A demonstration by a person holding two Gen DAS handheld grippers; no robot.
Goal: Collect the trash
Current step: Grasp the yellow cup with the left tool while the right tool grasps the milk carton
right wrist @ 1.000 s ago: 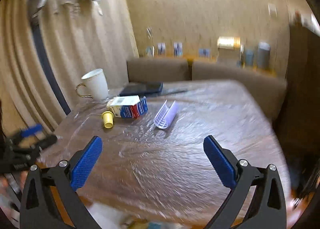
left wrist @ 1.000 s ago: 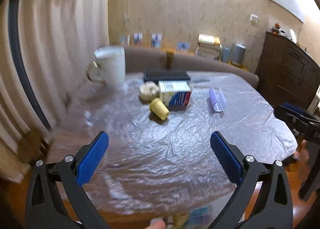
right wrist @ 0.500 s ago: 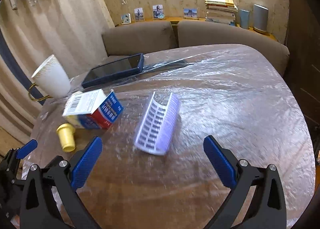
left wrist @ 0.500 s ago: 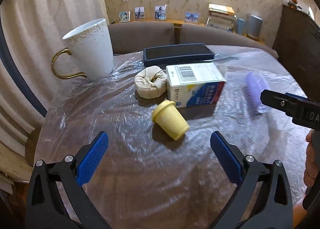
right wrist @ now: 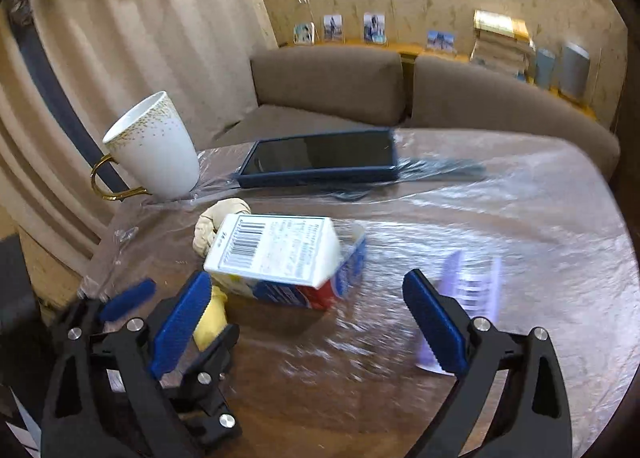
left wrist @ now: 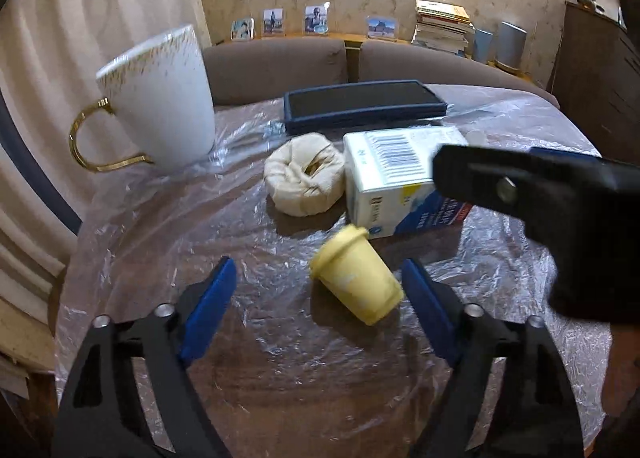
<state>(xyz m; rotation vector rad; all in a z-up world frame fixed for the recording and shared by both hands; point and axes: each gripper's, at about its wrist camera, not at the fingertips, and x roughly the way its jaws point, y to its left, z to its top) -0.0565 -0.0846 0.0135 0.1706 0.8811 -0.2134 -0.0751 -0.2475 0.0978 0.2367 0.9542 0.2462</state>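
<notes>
A small yellow cup [left wrist: 354, 273] lies on its side on the plastic-covered table [left wrist: 280, 370]. My left gripper [left wrist: 318, 308] is open with the cup between its fingers, nearer the right one. Behind the cup lie a white, blue and red carton [left wrist: 396, 178] and a crumpled beige wad [left wrist: 304, 174]. My right gripper [right wrist: 306, 322] is open just short of the carton [right wrist: 280, 258]. A lilac ribbed plastic piece [right wrist: 472, 298] lies behind its right finger. The right gripper's black body [left wrist: 560, 218] crosses the left wrist view and hides part of the carton.
A white mug with a gold handle [left wrist: 160, 102] stands at the table's left edge. A dark blue tablet [left wrist: 360, 104] lies at the back. A brown sofa [right wrist: 360, 86] and curtains [left wrist: 48, 58] stand beyond the table.
Both grippers have moved forward and down to the table. The left one now straddles the yellow cup. The right one has swung left from the lilac piece toward the carton.
</notes>
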